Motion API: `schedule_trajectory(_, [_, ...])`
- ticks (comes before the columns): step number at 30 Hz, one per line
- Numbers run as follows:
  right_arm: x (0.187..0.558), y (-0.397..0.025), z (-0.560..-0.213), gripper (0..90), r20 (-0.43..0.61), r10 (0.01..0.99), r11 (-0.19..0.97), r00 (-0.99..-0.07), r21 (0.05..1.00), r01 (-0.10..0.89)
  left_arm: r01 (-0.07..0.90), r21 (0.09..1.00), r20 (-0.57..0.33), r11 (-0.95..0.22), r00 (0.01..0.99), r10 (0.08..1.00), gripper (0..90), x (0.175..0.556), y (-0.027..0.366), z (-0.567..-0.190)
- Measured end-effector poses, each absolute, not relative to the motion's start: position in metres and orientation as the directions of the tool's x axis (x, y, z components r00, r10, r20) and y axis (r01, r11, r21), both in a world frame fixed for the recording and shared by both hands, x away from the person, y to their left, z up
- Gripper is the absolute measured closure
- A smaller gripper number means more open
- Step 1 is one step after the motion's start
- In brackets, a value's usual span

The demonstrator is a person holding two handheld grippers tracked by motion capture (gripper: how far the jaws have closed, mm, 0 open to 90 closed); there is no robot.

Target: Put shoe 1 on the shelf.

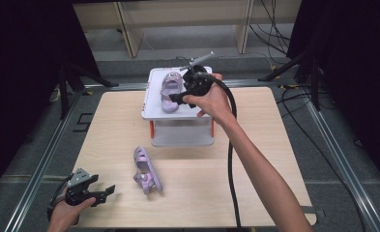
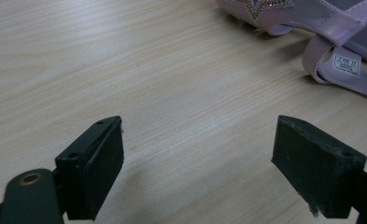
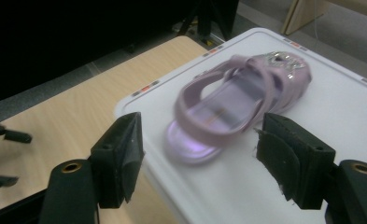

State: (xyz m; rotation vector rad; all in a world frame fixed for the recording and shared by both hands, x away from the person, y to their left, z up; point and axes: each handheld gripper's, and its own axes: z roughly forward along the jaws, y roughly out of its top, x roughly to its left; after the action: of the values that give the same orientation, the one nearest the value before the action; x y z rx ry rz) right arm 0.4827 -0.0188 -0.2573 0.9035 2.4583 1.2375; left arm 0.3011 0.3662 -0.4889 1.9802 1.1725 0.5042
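The wooden table [image 1: 255, 193] carried a white stand [image 1: 178, 128] at its far middle. On that stand lay one lilac sandal [image 1: 169, 91], upright, and the right gripper [image 3: 200, 163] sat just behind its heel, jaws spread and holding nothing. So one shoe looked placed! The second sandal [image 1: 146, 171] lay tipped on the tabletop, by my reading the half left to do. The left gripper [image 1: 109, 192] waited near it, jaws wide apart, empty, well short of touching.
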Motion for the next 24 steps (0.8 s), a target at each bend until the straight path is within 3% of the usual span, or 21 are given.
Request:
schedule_trajectory(1, [0.47, -0.022, -0.261, 31.1, 0.028, 0.59, 0.459, -0.807, 0.811, 0.363, 0.564, 0.78, -0.056, -0.271, 0.494, 0.868, 16.1, 0.301, 0.365, -0.489])
schedule_trajectory(7, [0.435, -0.025, -0.275, 31.3, 0.05, 0.555, 0.475, -0.831, 0.801, 0.365, 0.567, 0.779, -0.059, -0.266, 0.49, 0.87, 16.1, 0.3, 0.365, -0.489])
schedule_trajectory(13, [0.405, -0.024, -0.298, 31.6, 0.003, 0.512, 0.511, -0.859, 0.803, 0.307, 0.565, 0.781, -0.059, -0.265, 0.489, 0.87, 16.0, 0.3, 0.365, -0.49])
schedule_trajectory(24, [0.368, -0.014, -0.347, 31.6, 0.031, 0.484, 0.519, -0.875, 0.794, 0.315, 0.564, 0.774, -0.039, -0.287, 0.495, 0.868, 16.0, 0.302, 0.367, -0.49])
